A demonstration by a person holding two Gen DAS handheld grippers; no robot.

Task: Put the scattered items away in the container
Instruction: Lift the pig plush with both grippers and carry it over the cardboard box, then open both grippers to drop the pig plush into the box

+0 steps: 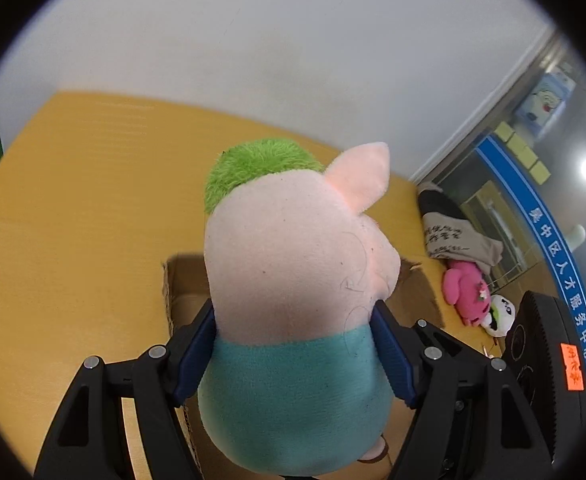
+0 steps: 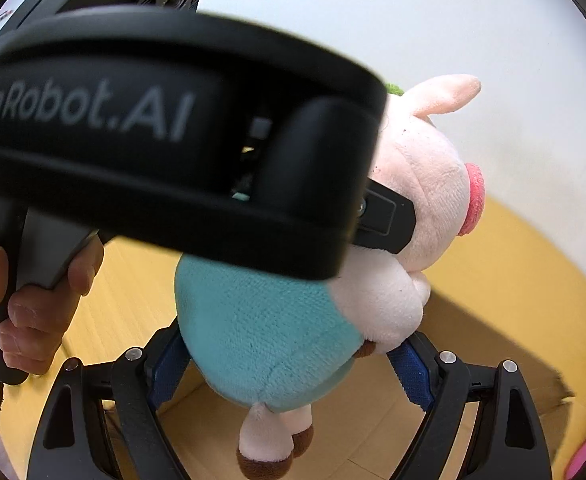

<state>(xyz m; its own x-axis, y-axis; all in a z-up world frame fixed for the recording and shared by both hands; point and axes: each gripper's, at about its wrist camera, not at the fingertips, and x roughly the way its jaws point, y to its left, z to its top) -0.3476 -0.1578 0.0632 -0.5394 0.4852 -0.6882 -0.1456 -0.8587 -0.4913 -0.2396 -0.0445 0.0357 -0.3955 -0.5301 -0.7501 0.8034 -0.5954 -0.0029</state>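
Note:
A plush pig (image 1: 293,264) with a pink head, green tuft and teal shirt fills the left wrist view. My left gripper (image 1: 293,354) is shut on the pig's body, its blue pads pressing both sides. It holds the pig over an open cardboard box (image 1: 185,280) on the yellow table. In the right wrist view the pig (image 2: 261,332) sits between my right gripper's (image 2: 289,376) fingers, blue pads (image 2: 411,376) at its lower body, seemingly gripping it. The left gripper's black body (image 2: 165,140) crosses that view, held by a hand.
A pink plush (image 1: 467,294) and a white-and-green plush (image 1: 501,316) lie on the yellow table (image 1: 73,200) at the right, beside a folded grey cloth (image 1: 453,236). A black round device (image 1: 541,344) stands at the right edge. A white wall is behind.

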